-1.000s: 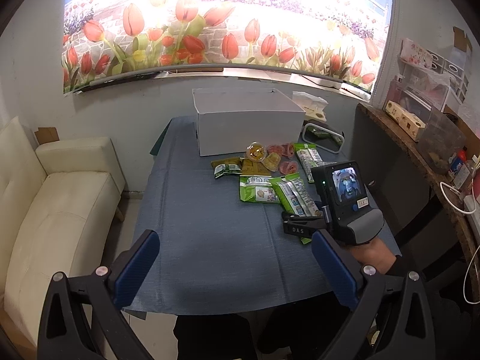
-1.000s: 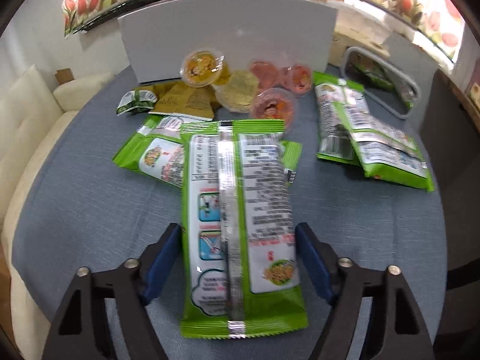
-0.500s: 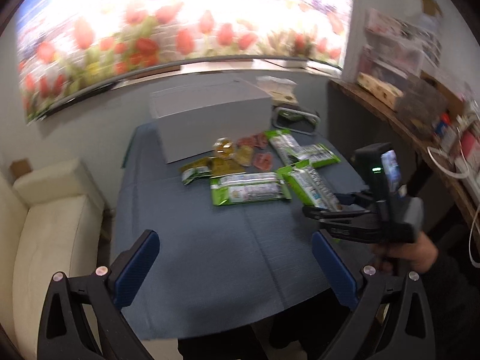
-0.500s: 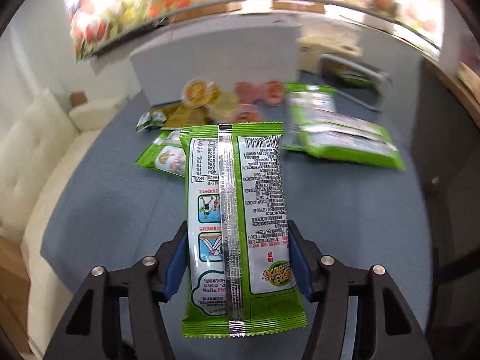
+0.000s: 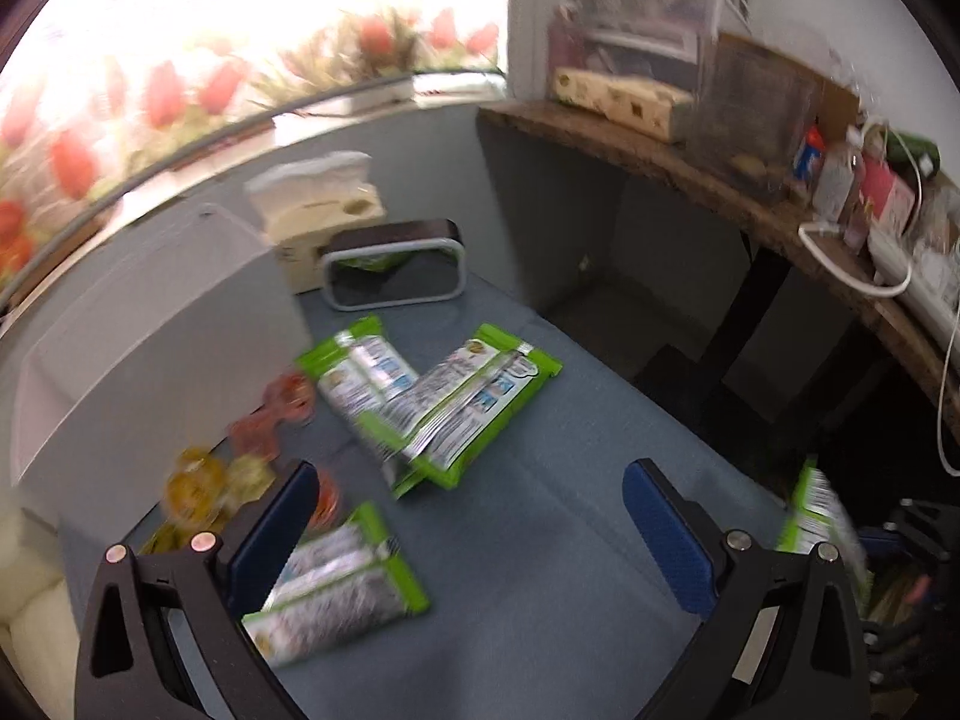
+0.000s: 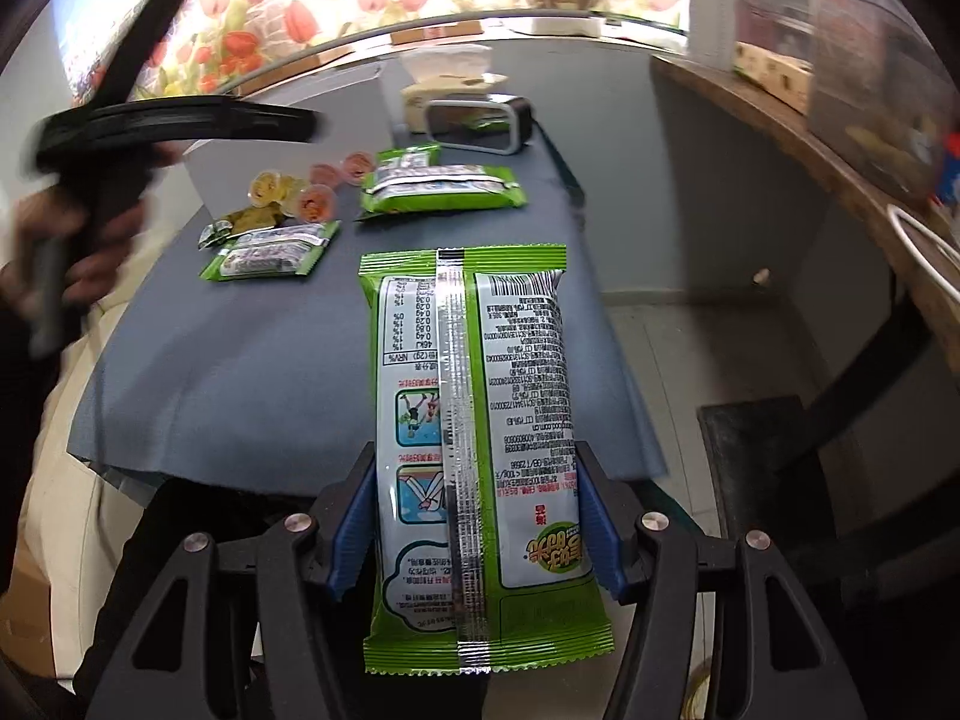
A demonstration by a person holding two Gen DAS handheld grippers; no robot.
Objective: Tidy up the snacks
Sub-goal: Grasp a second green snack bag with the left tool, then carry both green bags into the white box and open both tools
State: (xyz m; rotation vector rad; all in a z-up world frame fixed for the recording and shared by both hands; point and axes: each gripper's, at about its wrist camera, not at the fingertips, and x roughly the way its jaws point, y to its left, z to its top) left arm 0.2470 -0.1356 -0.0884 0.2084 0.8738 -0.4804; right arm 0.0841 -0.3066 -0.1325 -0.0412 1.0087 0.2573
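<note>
Gripping a long green snack packet [image 6: 477, 456] by its two long edges, the right tongs [image 6: 474, 531] hold it clear above the near edge of the surface [image 6: 252, 360], barcode side and silver seam facing the camera, its far end toward 12 o'clock. The blue pads [image 6: 351, 531] press against the wrapper on both sides.

The left tongs [image 5: 468, 531] stand wide apart with nothing between the pads, pointing down at the blue-grey cloth of the surface [image 5: 540, 510]. At 8 o'clock from them, partly under the left finger, lies a green packet pair [image 5: 336, 588]. At 12 o'clock two more green packets [image 5: 432, 402] lie crossed, one over the other. At 10 o'clock sit small round jelly cups [image 5: 198, 486], yellow and red, too blurred to count, just before a white box [image 5: 150, 324].

Beyond the crossed packets, at 12 o'clock, a dark container with a grey rim [image 5: 393, 270] stands on its side with something green inside it, and a tissue box [image 5: 318, 204] sits just behind. In the right wrist view the left tongs' black frame and the hand [image 6: 66, 240] on it show blurred at 10 o'clock.

Around the surface: a tulip mural [image 6: 288, 18] along the back wall, a cream sofa [image 5: 30, 600] at 8 o'clock, and a wooden shelf [image 5: 690, 162] at 2 o'clock crowded with boxes, bottles and a white cable.
</note>
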